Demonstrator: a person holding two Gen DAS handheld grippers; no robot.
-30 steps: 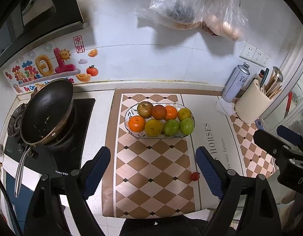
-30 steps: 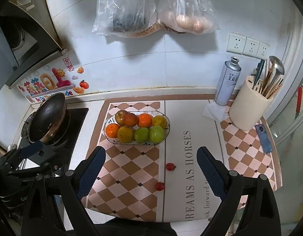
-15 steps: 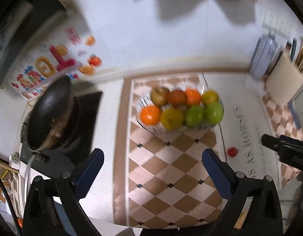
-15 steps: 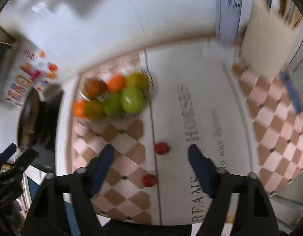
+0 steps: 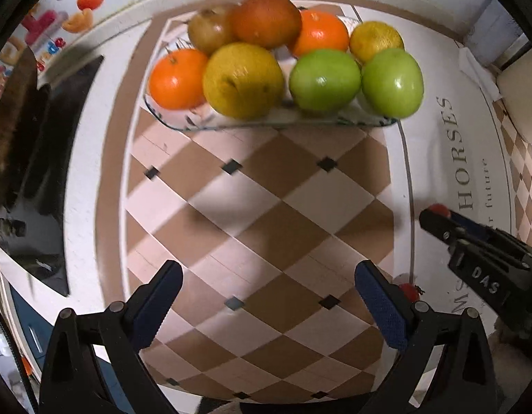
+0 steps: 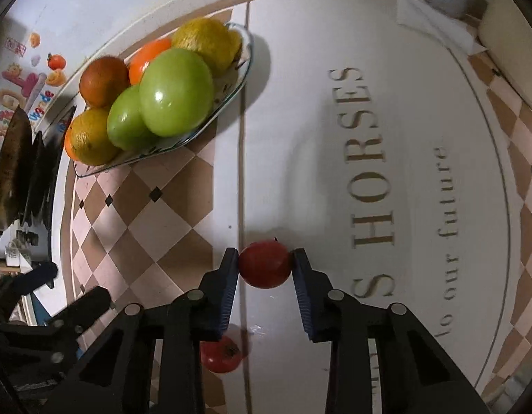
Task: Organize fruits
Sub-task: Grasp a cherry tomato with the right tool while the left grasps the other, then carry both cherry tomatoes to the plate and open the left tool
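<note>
A glass fruit plate (image 5: 266,122) (image 6: 228,100) holds several oranges, green apples and other fruit. Two small red tomatoes lie on the counter mat. My right gripper (image 6: 266,269) is shut on the far red tomato (image 6: 265,264) at mat level; it also shows in the left wrist view (image 5: 438,209). The second red tomato (image 6: 220,357) (image 5: 409,291) lies just below and left of my right fingers. My left gripper (image 5: 266,296) is open and empty, low over the checkered mat in front of the plate.
A black pan (image 6: 10,169) sits on the stove at the left. A cream utensil holder (image 6: 511,45) and a folded white tissue (image 6: 435,20) stand at the back right. The mat has a checkered part and a white lettered part (image 6: 369,172).
Both grippers dropped from high above the counter down close to the mat. My right gripper closed around the far red tomato. The left gripper stayed open.
</note>
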